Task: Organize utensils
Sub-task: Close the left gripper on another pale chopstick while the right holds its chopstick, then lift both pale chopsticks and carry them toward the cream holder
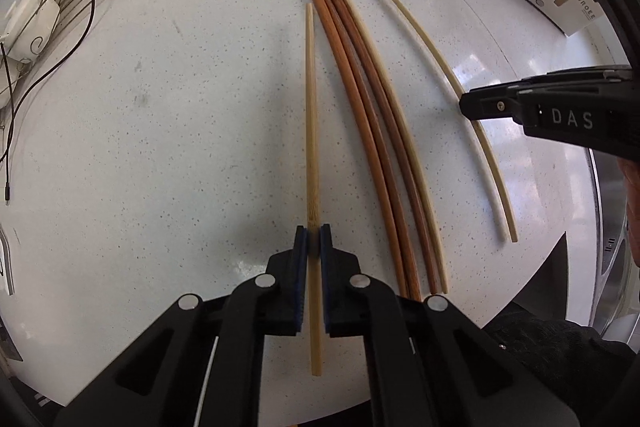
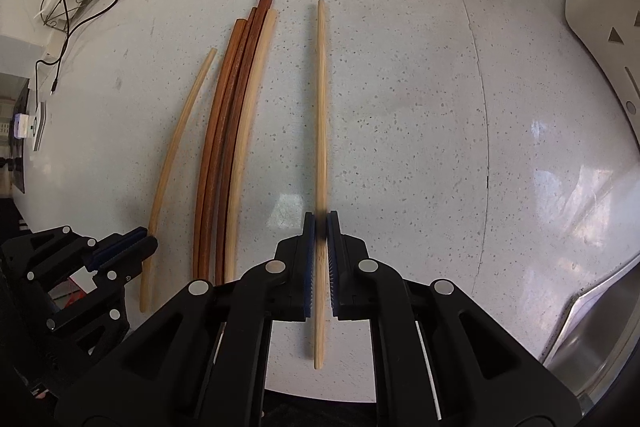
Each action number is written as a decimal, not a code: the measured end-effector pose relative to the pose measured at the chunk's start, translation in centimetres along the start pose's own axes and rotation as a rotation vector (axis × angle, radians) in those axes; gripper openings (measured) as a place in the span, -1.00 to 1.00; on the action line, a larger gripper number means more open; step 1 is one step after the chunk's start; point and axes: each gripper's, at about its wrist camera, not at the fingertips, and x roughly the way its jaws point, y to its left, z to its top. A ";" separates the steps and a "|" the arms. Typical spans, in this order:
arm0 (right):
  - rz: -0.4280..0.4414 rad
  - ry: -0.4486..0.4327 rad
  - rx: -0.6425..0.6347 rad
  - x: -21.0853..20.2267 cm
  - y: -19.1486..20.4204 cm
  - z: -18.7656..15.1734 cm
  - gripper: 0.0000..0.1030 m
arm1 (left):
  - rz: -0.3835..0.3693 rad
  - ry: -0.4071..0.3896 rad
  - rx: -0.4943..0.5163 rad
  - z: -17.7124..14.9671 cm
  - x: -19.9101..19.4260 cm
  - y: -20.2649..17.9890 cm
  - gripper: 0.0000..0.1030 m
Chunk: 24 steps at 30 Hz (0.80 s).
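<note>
your left gripper (image 1: 314, 233) is clamped on a pale chopstick (image 1: 311, 115); your right gripper (image 2: 320, 221) pinches another pale stick (image 2: 321, 99), beside the brown bundle (image 2: 228, 131).

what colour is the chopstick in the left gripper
Pale bamboo tan chopstick, clearest in the left wrist view.

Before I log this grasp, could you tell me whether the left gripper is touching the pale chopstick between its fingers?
Touching. In the left wrist view the left gripper has both pads closed against the pale chopstick, no gap on either side.
</note>
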 end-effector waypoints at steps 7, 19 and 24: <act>0.013 -0.034 0.019 -2.1 -0.8 -0.1 -0.89 | -0.008 -0.033 -0.007 1.0 -1.2 1.0 -0.88; -0.003 -0.141 0.046 -6.3 -1.6 0.0 -0.89 | -0.016 -0.123 0.001 3.0 -4.7 1.3 -0.88; -0.050 -0.264 0.083 -10.4 -2.8 -0.1 -0.89 | -0.007 -0.185 0.028 3.9 -6.3 0.1 -0.88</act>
